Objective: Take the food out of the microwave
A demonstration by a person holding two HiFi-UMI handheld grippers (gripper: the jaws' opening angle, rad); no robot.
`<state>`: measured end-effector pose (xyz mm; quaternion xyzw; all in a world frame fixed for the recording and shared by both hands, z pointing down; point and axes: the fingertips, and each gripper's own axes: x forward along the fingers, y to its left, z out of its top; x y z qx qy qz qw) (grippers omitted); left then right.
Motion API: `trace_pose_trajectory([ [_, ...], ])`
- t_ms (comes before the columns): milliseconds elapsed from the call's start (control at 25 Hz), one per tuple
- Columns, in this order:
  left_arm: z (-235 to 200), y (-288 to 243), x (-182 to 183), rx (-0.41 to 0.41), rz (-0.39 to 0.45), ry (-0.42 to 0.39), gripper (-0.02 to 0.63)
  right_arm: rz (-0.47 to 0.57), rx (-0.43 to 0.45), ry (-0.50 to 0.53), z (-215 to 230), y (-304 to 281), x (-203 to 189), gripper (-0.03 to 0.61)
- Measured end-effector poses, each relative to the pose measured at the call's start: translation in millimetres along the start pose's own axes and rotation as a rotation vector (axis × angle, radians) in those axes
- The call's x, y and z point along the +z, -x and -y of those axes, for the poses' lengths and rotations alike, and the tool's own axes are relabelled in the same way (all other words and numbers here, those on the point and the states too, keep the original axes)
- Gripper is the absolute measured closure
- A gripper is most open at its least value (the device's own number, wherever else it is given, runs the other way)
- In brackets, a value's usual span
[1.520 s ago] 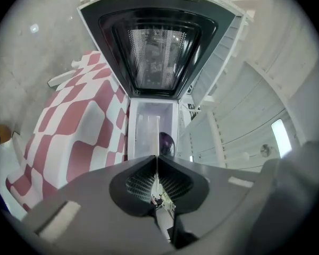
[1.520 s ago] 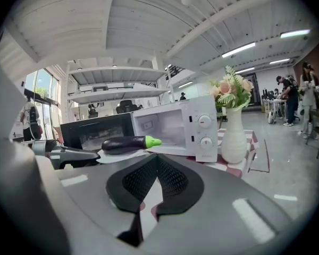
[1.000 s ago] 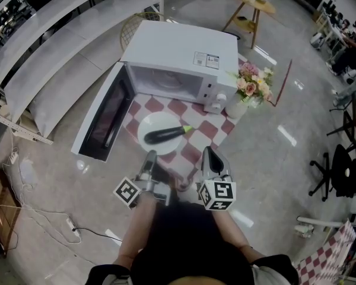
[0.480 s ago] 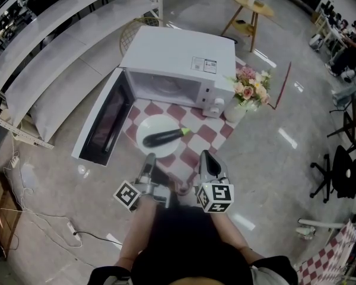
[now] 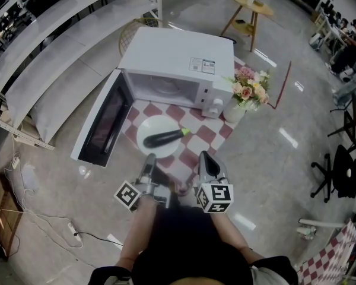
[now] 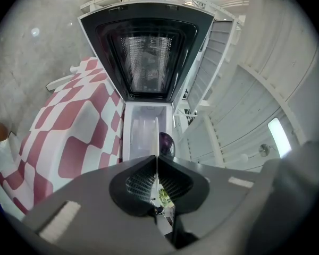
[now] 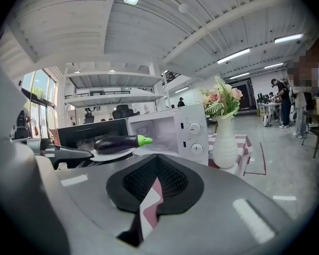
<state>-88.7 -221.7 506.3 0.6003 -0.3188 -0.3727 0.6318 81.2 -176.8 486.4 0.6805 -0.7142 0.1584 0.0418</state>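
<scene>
White plate holding eggplant, microwave (open)

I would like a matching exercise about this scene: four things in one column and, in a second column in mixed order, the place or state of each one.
Things:
1. eggplant
2. plate
3. microwave door
4. vase of flowers

Places or states:
a. swung open
b. standing beside the microwave
c. lying on the plate
d. on the checked cloth, in front of the microwave

Right pairs: 1-c; 2-d; 3-a; 4-b
</scene>
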Motion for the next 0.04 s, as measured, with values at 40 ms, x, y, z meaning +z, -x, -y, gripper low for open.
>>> trace_pose_trajectory([
  [40,0.2,-0.4,-0.4,0.0,0.0,0.0,0.594,-0.001,0.001,-0.001,0.4,-0.1,0.2,0.578],
])
